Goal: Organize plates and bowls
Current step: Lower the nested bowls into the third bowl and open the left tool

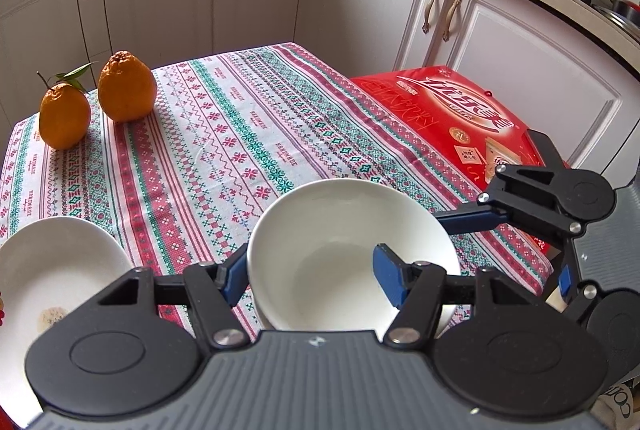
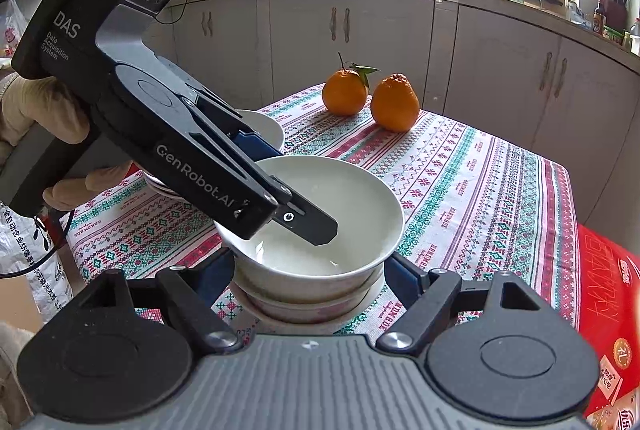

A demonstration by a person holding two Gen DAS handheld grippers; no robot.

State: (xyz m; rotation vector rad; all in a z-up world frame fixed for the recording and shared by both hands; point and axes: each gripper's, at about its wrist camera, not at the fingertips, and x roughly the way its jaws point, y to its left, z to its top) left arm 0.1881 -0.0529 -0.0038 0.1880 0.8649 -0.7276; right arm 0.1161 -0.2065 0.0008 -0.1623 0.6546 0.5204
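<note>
A white bowl (image 1: 340,230) sits on top of a lower bowl (image 2: 304,308) on the patterned tablecloth. My left gripper (image 1: 310,262) is shut on its near-left wall, with one pad outside and the other finger inside the bowl. In the right wrist view the left gripper (image 2: 292,190) reaches in from the left, its black finger down in the bowl (image 2: 360,198). My right gripper (image 2: 308,270) clasps the same bowl low on its outer wall, one pad on each side. One of its blue fingers (image 1: 468,222) shows beside the bowl's far right.
Another white dish (image 1: 60,270) lies at the left, on a small stack (image 2: 160,186). Two oranges (image 1: 128,90) (image 1: 64,118) stand at the table's far corner. A red box (image 1: 460,118) lies off the right table edge. White cabinets surround the table. A gloved hand (image 2: 40,118) holds the left gripper.
</note>
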